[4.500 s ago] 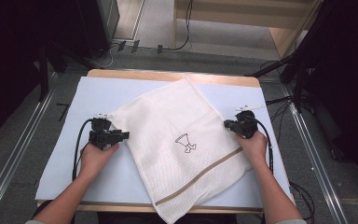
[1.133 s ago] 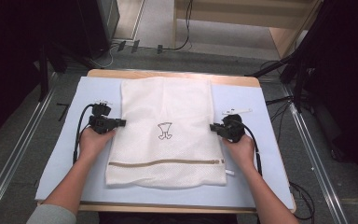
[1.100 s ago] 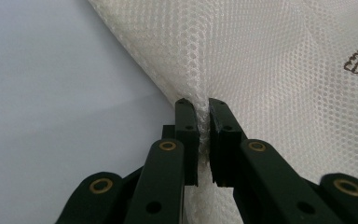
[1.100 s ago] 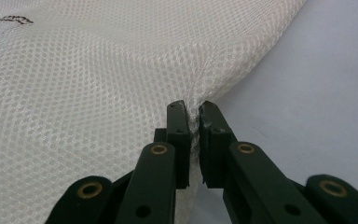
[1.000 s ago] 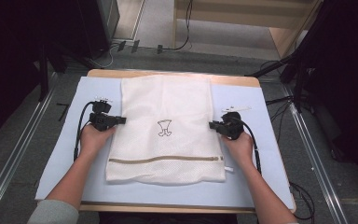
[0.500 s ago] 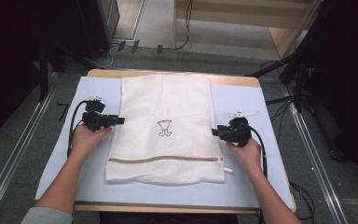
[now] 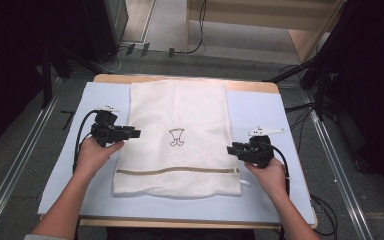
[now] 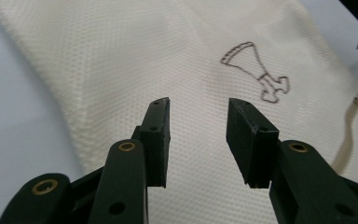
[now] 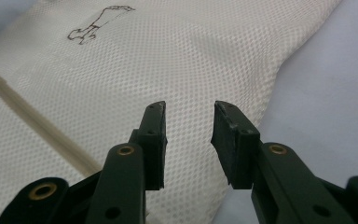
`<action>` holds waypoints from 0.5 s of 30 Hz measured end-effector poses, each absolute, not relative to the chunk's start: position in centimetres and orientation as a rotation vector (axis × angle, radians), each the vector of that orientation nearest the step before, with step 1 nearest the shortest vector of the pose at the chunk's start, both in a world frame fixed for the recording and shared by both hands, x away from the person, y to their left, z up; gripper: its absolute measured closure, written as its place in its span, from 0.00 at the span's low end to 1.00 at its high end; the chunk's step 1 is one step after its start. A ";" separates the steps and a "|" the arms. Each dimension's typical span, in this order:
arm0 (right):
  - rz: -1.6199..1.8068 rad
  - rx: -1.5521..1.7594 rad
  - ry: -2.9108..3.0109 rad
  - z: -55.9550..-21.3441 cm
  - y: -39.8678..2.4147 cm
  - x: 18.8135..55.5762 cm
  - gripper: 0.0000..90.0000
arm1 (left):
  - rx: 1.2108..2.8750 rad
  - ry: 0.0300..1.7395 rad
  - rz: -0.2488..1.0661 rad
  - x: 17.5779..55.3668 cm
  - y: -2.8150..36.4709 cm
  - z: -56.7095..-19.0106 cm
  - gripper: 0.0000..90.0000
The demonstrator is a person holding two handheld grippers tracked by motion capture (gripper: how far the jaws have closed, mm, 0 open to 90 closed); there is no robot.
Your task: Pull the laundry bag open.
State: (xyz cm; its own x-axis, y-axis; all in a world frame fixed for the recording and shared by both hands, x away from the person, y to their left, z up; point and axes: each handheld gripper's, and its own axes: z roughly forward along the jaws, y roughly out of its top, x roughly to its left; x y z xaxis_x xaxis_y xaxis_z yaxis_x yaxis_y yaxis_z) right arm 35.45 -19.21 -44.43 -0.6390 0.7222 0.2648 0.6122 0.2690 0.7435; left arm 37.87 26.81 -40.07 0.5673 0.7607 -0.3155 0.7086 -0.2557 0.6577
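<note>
Your cream-white mesh laundry bag [image 7: 177,137] lies flat at the centre of the high view on the pale blue sheet [image 7: 265,115] that covers the wooden table [image 7: 190,80], with its beige zipper band [image 7: 177,171] running across near the lower edge and a small dark outline emblem [image 7: 175,137] at its middle. Your left tongs [image 7: 132,133] sit at centre left of the frame, over the bag's left edge; their jaws stand partly apart, have just been closing a little after opening, and hold nothing. In the left gripper view the mesh lies beneath the gap between the jaws, with the emblem [image 8: 256,70] at upper right. Your right tongs [image 7: 234,149] sit at centre right of the high view, at the bag's right edge. Their jaws are likewise partly apart, have just been closing slightly, and grip nothing; the right gripper view shows mesh [image 9: 177,60] under the gap.
</note>
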 end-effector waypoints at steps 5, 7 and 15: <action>1.293 1.250 2.429 -44.5 -19.2 34.4 0.83 | 2.034 1.094 0.071 36.9 25.1 -39.8 0.73; 1.290 1.251 2.439 -44.5 -19.4 33.9 0.88 | 2.048 1.066 0.068 36.5 24.3 -39.5 0.77; 1.239 1.274 2.503 -45.3 -19.6 32.9 1.00 | 2.081 0.967 0.032 35.9 21.3 -39.5 0.85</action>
